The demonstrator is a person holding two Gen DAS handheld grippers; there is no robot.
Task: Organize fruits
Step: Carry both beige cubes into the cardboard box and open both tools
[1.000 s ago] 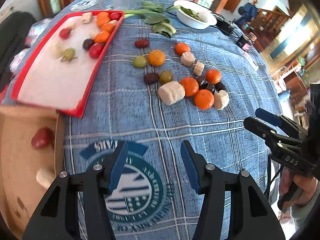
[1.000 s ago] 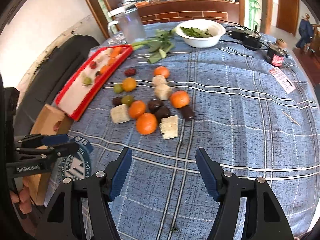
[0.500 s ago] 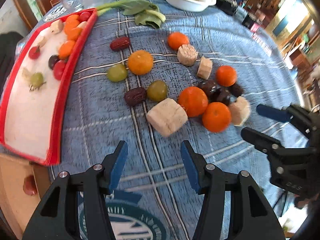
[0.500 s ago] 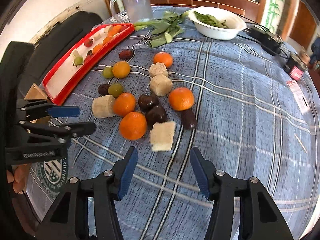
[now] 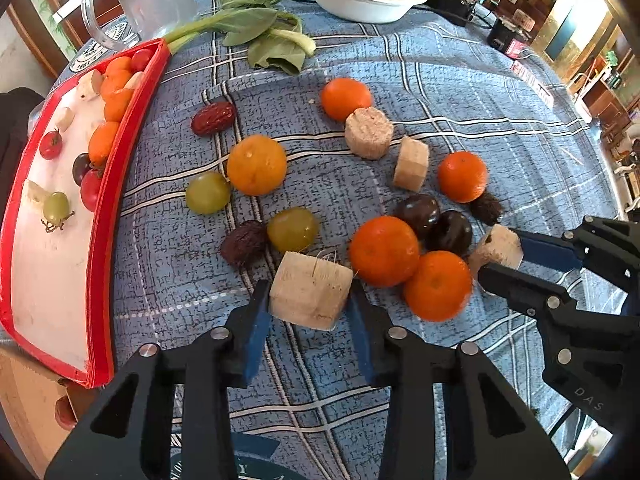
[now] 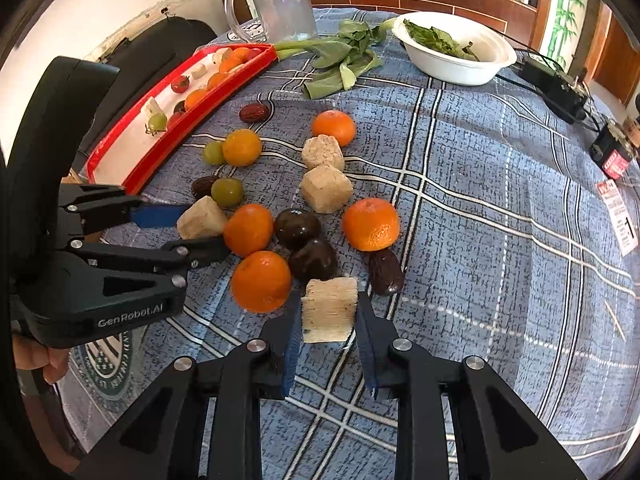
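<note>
Oranges, green grapes, dark dates and pale sugarcane chunks lie scattered on the blue plaid tablecloth. My left gripper (image 5: 308, 312) has a sugarcane chunk (image 5: 310, 294) between its fingers; the pads sit at both its sides, touching or nearly so. My right gripper (image 6: 328, 334) likewise brackets another sugarcane chunk (image 6: 329, 309) with a small gap on each side. An orange (image 6: 261, 280) lies just left of it. The red tray (image 5: 102, 216) at the left holds several sorted fruits.
A white bowl of greens (image 6: 456, 52), loose leafy greens (image 5: 256, 32) and a glass mug (image 6: 280, 0) stand at the back. Black chargers (image 6: 556, 84) lie at the right. A cardboard box (image 5: 24, 404) sits below the tray's near end.
Both grippers have moved forward into the fruit pile and narrowed. Each now has a sugarcane chunk between its fingers, where before both were open above bare cloth.
</note>
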